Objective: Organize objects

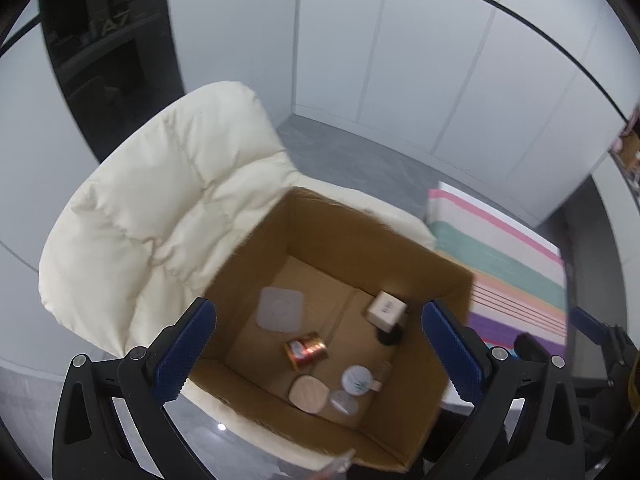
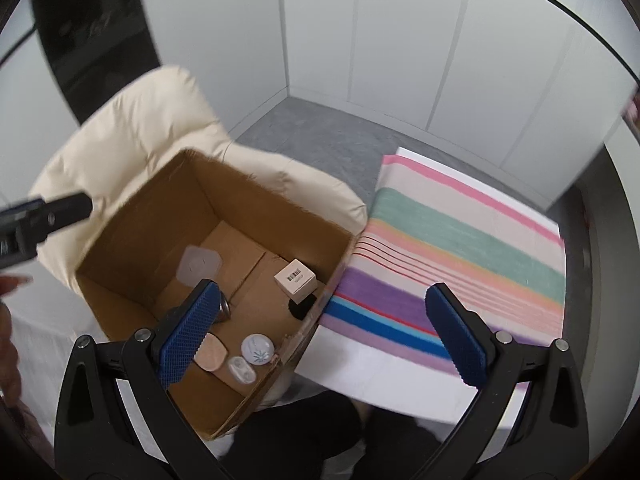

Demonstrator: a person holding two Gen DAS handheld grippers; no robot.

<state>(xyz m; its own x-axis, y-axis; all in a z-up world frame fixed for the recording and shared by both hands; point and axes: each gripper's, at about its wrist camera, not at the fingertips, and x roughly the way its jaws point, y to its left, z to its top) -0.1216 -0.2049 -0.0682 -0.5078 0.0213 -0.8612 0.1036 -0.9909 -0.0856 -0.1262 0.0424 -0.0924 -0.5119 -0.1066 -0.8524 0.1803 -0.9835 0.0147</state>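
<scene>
Brown corrugated cardboard box (image 1: 344, 240), open-topped, seated on a cream padded chair (image 1: 160, 208); taken here as the landmark.

Contents, on the box floor:
- translucent square lid (image 1: 279, 309), toward the far wall;
- small cream carton (image 1: 385, 309), at the right wall, a black round item (image 1: 389, 336) just beside it;
- red-and-gold tin (image 1: 306, 350), lying on its side near the centre;
- pale wooden piece (image 1: 309, 394), white round disc (image 1: 356, 379) and clear small case (image 1: 343, 401), clustered at the near wall.

Outside the box, to its right: striped cloth (image 2: 460, 248), bare of items as far as visible.

Left gripper (image 1: 320, 356): released, jaws spread wide, nothing between them, above the box mouth.
Right gripper (image 2: 324, 336): released likewise and empty, over the box's right rim and the cloth edge.

Handling note: judged a clearing-away after a drop. Lift straight off without catching a box wall, keep the jaws wide, and check the cloth for leftovers before calling it complete.
</scene>
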